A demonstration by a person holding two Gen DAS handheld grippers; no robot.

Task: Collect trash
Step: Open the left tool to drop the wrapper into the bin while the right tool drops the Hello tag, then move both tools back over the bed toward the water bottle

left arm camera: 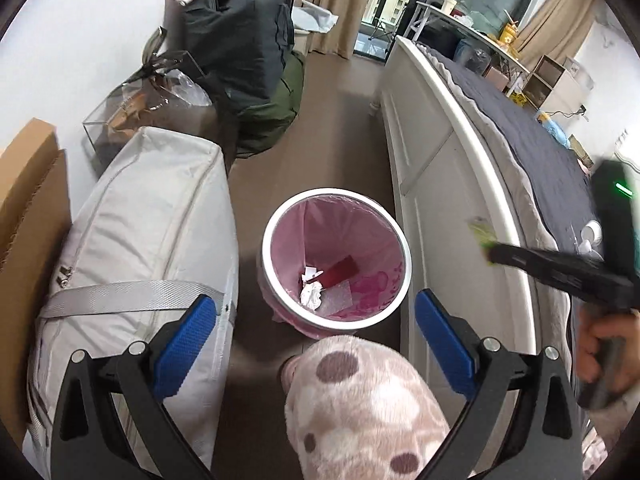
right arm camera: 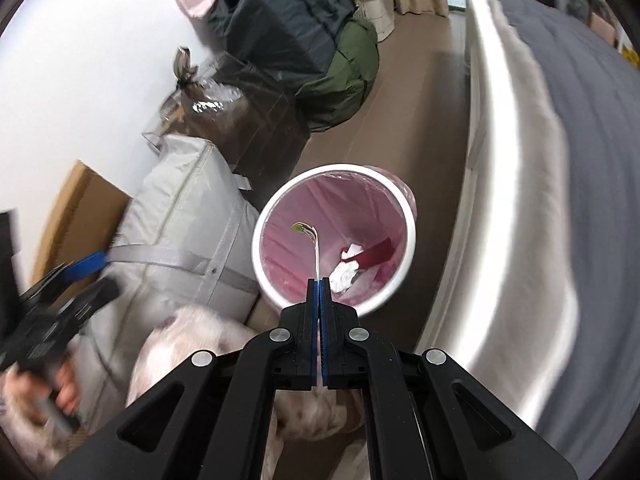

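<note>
The left gripper hangs above the floor with its 2 blue-padded fingers spread wide apart and nothing between them. Seen between those fingers, the trash bin stands on the brown floor, just beside the white bed frame. The bin has a white rim and a pink liner bag.

Inside the bin lie a dark red flat piece, crumpled white paper and a clear textured plastic piece.

The right gripper is over the near rim of the bin, fingers pressed together on a thin wrapper scrap. The scrap is white with a green tip, stands up from the fingertips and curls over at its top, in line with the bin opening. In the left wrist view the same scrap shows as a green blur at the tip of the right gripper, beside the bed frame; that view is blurred.

A grey zipped storage bag lies to the left of the bin, near it. A cardboard box stands against the wall beyond the bag. A knee in spotted pink fleece sits below the bin in the left wrist view.
</note>
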